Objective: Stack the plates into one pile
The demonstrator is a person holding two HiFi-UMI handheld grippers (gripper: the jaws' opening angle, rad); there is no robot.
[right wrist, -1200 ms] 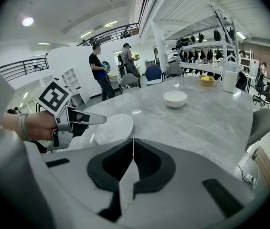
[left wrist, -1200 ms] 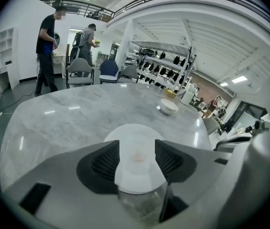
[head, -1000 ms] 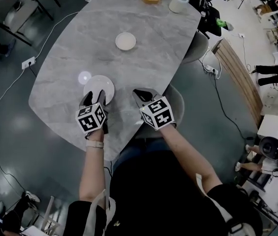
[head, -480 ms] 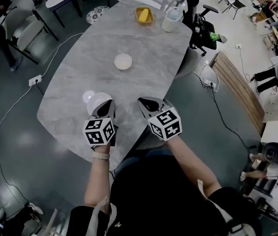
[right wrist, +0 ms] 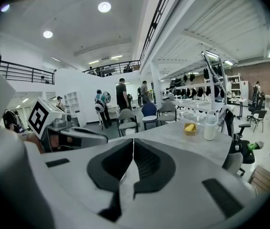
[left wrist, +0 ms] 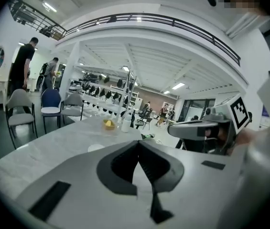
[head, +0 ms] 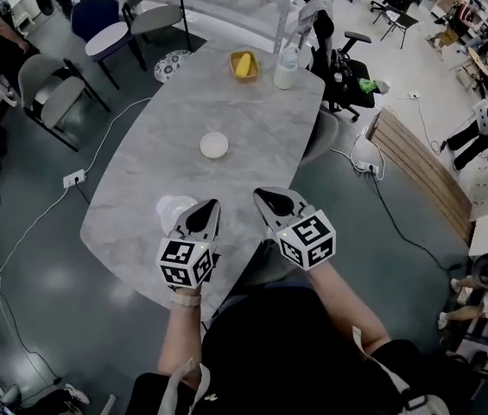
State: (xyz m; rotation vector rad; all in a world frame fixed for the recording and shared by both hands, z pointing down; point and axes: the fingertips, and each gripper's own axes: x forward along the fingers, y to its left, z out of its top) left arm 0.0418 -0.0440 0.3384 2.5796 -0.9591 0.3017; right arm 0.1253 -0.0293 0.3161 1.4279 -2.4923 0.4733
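A small white plate (head: 214,144) (left wrist: 95,148) lies at the middle of the grey marble table (head: 148,167). A second white plate (head: 173,209) lies near the table's front edge, partly hidden behind my left gripper (head: 209,206) (left wrist: 138,146). That gripper hangs above the table just right of the near plate, its jaws shut with nothing between them. My right gripper (head: 263,197) (right wrist: 133,141) is held beside it at the same height, over the table's edge, also shut and empty. Both point toward the far end of the table.
A yellow container (head: 244,64) (right wrist: 189,127) and a white bottle (head: 286,67) (right wrist: 210,125) stand at the table's far end. Chairs (head: 49,89) ring the left side and an office chair (head: 339,50) stands at the right. Cables cross the floor (head: 28,223).
Both grippers have lifted up and away from the near plate, which stays on the table. The left jaws, spread over that plate before, have closed. The head view has pulled back.
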